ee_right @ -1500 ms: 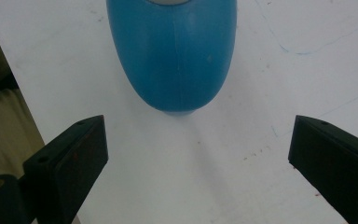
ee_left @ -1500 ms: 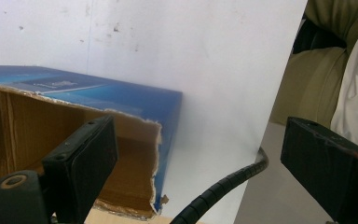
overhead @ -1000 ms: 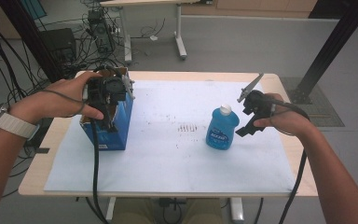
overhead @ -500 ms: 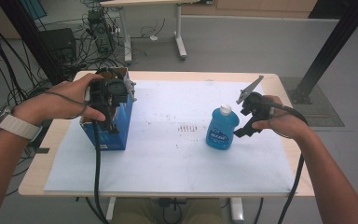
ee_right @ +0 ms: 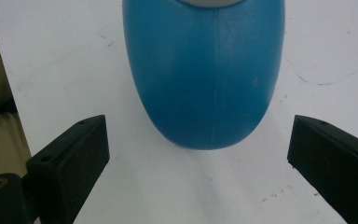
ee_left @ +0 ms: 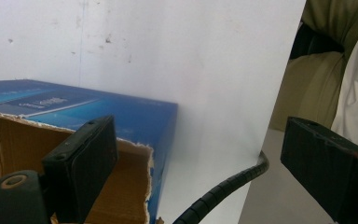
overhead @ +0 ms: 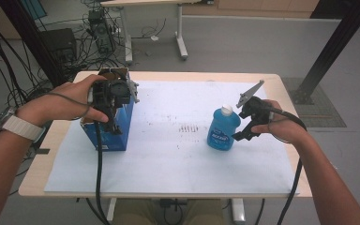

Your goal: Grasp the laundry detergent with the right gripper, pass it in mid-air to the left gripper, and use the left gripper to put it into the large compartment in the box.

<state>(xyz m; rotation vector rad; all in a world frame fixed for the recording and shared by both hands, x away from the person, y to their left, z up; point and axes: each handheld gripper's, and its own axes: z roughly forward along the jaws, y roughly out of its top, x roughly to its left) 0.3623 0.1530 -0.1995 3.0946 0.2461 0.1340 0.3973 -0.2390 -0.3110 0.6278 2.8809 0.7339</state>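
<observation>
jaws wide open on both grippers, nothing held in either.

right gripper [overhead: 244, 125] sits just beside the blue plastic bottle with the white cap [overhead: 222, 127], on its right side in the high view, not touching it. right gripper view: the bottle's rounded blue body [ee_right: 204, 70] sits ahead of the jaws and centred between them, with a clear gap on each side. bottle stands upright on the white sheet [overhead: 178, 159] covering the wooden counter [overhead: 281, 84], right of centre.

left gripper [overhead: 114, 110] hovers over the open top of the blue cardboard box [overhead: 115, 133], which stands at the left end of the sheet. left gripper view: one jaw hangs over the box's torn brown inner edge [ee_left: 135, 154], the other is out past the box wall over the sheet's edge; cannot tell if either touches the cardboard. the gripper's black ribbed cable [ee_left: 219, 191] runs below between them.

person's left hand [overhead: 58, 105] wraps the left gripper body, white watch strap [overhead: 22, 128] on that wrist. right hand [overhead: 283, 124] holds the right gripper from behind. bottle and box are well apart.
</observation>
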